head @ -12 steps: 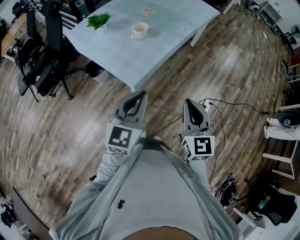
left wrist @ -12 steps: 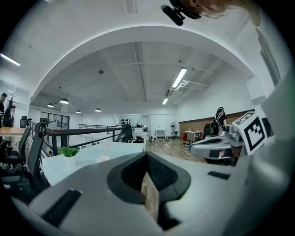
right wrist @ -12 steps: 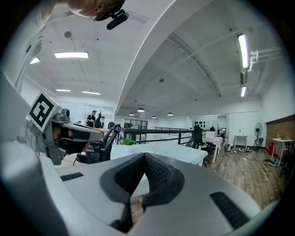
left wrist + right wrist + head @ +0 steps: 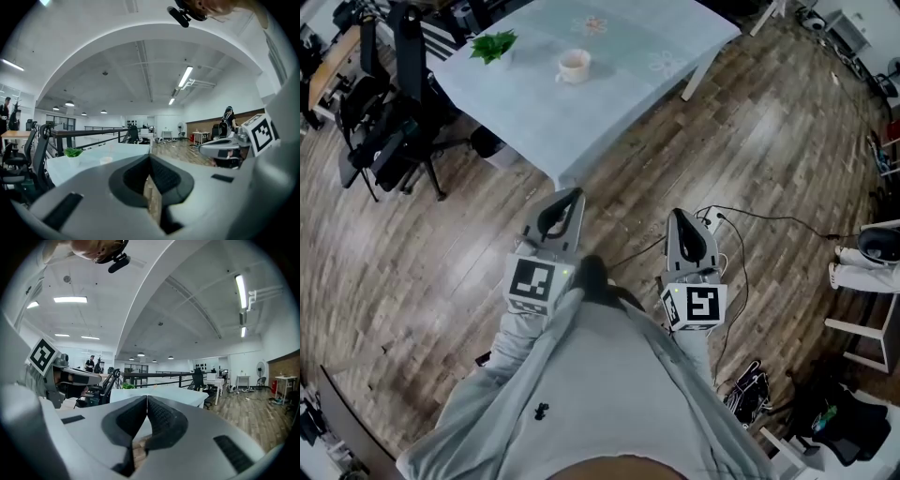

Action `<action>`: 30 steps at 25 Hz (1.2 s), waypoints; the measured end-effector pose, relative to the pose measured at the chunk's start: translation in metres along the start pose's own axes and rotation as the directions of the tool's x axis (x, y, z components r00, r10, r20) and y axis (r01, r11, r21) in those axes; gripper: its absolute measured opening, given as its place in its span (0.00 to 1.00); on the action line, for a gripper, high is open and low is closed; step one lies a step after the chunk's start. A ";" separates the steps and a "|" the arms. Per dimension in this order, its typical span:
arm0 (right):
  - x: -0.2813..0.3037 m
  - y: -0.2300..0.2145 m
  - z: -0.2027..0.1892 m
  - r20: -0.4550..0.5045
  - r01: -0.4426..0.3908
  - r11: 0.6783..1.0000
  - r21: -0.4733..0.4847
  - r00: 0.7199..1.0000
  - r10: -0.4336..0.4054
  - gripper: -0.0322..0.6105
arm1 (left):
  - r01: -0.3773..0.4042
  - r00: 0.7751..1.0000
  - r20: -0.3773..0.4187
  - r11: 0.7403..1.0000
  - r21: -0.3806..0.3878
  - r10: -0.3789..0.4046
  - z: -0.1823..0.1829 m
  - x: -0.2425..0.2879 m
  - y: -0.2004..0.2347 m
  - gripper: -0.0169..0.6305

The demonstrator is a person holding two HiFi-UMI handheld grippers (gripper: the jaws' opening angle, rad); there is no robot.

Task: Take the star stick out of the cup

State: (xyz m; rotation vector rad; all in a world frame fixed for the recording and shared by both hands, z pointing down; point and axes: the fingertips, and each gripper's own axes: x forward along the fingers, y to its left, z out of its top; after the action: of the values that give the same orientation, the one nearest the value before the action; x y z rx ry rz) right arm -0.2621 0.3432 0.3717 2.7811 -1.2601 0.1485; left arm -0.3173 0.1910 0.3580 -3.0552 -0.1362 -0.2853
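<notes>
A pale cup [image 4: 574, 65] stands on the light blue table [image 4: 609, 103], far ahead of me. It is too small to tell whether a star stick is in it. My left gripper [image 4: 572, 194] and right gripper [image 4: 677, 215] hang side by side over the wooden floor, well short of the table's near corner. Both are shut with nothing between the jaws. In the left gripper view the left gripper [image 4: 150, 157] points level at the table [image 4: 119, 151], where the cup [image 4: 106, 160] is a small pale spot. The right gripper [image 4: 146, 397] faces the table [image 4: 161, 394] too.
A green plant [image 4: 494, 43] sits on the table left of the cup. Black office chairs [image 4: 389, 122] stand at the table's left. Cables [image 4: 741, 211] and a white stool [image 4: 867, 328] lie on the floor to my right. Other people are far off in the hall.
Both grippers sit slightly lower in the head view and the table has shifted a little left. The jaws stay shut.
</notes>
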 end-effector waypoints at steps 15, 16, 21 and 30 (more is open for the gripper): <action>0.148 -0.066 -0.001 -0.032 -0.011 1.000 -0.006 0.999 0.011 0.08 | -0.062 0.998 -0.004 0.997 -0.049 0.062 0.005 0.133 0.106 0.06; 0.165 -0.069 0.003 -0.033 -0.010 1.000 -0.010 0.999 0.010 0.08 | -0.059 0.998 -0.003 0.997 -0.051 0.059 0.008 0.145 0.118 0.06; 0.224 -0.091 0.016 -0.031 0.004 0.999 0.037 1.000 -0.003 0.08 | -0.032 0.999 0.011 0.999 -0.039 0.032 0.024 0.204 0.157 0.06; 0.271 -0.108 0.012 -0.083 0.041 0.996 0.076 0.996 -0.035 0.08 | -0.005 1.000 -0.011 0.998 -0.069 0.005 0.020 0.253 0.193 0.06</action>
State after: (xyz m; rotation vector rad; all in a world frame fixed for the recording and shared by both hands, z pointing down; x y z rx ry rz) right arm -0.0021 0.2111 0.3896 2.8298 -1.2067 0.3111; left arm -0.0479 0.0211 0.3740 -3.1216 -0.1206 -0.3122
